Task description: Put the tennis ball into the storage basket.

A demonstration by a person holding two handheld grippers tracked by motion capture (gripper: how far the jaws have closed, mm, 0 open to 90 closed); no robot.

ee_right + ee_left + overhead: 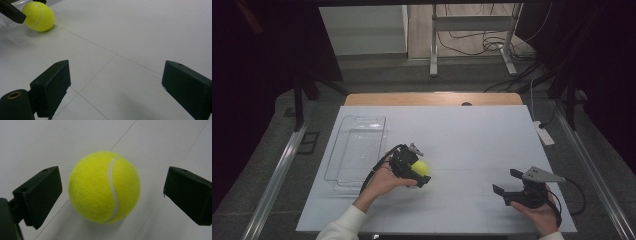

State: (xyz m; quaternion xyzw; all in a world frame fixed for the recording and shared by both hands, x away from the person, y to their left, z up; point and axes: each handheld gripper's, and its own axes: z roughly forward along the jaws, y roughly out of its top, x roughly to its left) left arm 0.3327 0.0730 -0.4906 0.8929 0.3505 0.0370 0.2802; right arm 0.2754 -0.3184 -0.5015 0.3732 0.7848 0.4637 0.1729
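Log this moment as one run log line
left gripper: open, jaws astride tennis ball, gaps both sides | right gripper: open, nothing between | clear tray: empty

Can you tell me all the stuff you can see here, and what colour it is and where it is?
tennis ball: one, yellow-green, on the white table between the jaws of the left hand-held gripper, not squeezed.
tray: one, clear plastic, empty, on the left part of the table.
table: one, white top with a wooden far edge.
metal stand: one, grey, on the floor beyond the table, with black cables near it.
power strip: one, white, by the table's right edge.
left hand-held gripper: one, black, open around the ball.
right hand-held gripper: one, black with a grey plate, open, over the right part of the table.
hands: two, white sleeves, at the bottom.
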